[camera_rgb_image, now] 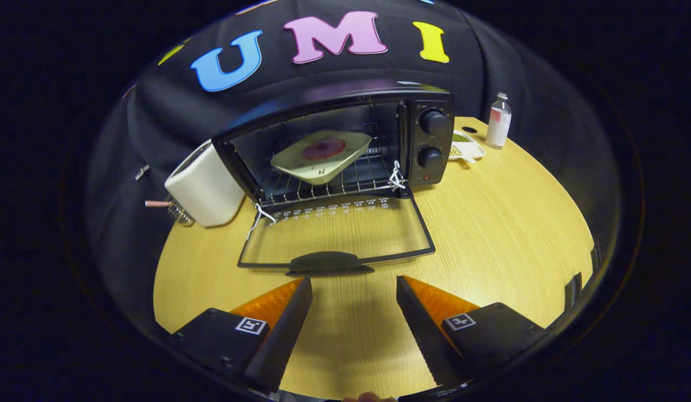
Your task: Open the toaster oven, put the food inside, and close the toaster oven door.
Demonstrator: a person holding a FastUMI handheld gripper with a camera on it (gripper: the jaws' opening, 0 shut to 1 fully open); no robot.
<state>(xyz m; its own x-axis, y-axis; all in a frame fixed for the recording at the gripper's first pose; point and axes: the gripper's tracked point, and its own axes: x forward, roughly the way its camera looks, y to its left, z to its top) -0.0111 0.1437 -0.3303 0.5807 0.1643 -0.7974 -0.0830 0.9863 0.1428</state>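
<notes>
claw (354,287) spread apart and holding nothing, just short of the toaster oven (345,145) door (337,234) lying open flat on the bench (490,223), plate of food (323,155) tilted on the rack inside

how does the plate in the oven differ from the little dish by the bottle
The plate is larger, sits tilted on the rack inside the toaster oven and carries a round red food item. The little dish lies flat on the table beside the bottle, holding greenish bits. Both are pale.
</notes>
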